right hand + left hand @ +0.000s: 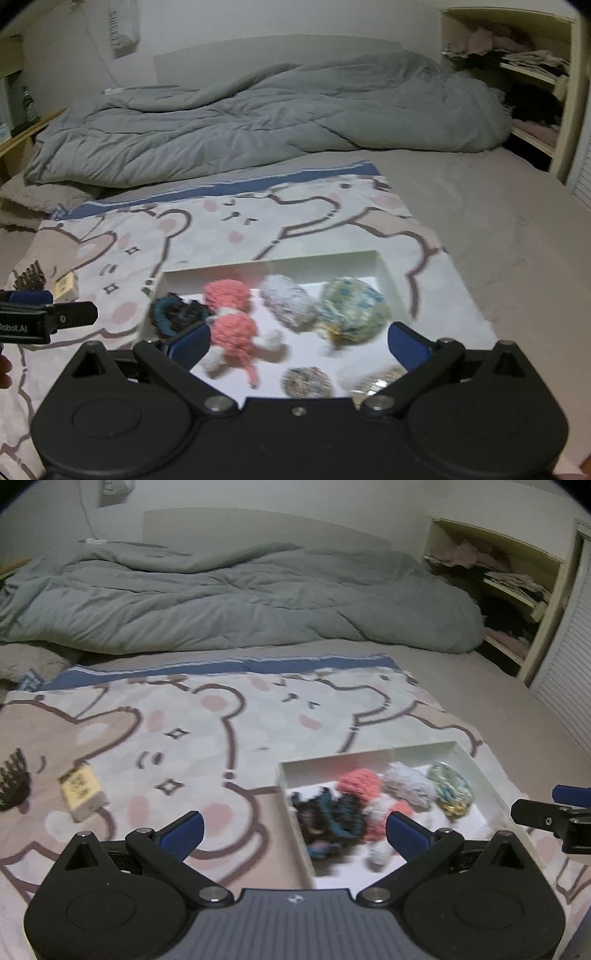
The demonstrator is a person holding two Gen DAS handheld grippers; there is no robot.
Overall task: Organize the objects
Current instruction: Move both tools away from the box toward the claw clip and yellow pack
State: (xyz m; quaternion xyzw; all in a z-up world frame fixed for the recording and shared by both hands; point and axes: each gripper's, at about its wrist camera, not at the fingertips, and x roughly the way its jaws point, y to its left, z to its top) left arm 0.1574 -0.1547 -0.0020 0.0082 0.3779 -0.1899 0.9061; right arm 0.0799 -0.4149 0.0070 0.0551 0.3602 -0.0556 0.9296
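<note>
While the white box (384, 273) on the bear-print blanket (207, 716) already holds the knitted pieces, the small yellow carton (83, 788) and dark comb (13, 781) lie outside at left; both grippers, left (293, 829) and right (299, 341), hover spread and empty, so the left probably reaches there next.

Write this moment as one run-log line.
left gripper: open | right gripper: open | white tray: holds crochet pieces | comb, small box: outside

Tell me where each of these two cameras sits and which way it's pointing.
Left wrist: on the left claw, open, facing the bed; shallow white box lower right, right claw at the right edge.
Right wrist: on the right claw, open, over the box; left claw at the left edge.
Shared: box, pink knitted scrunchie, grey duvet.
</note>
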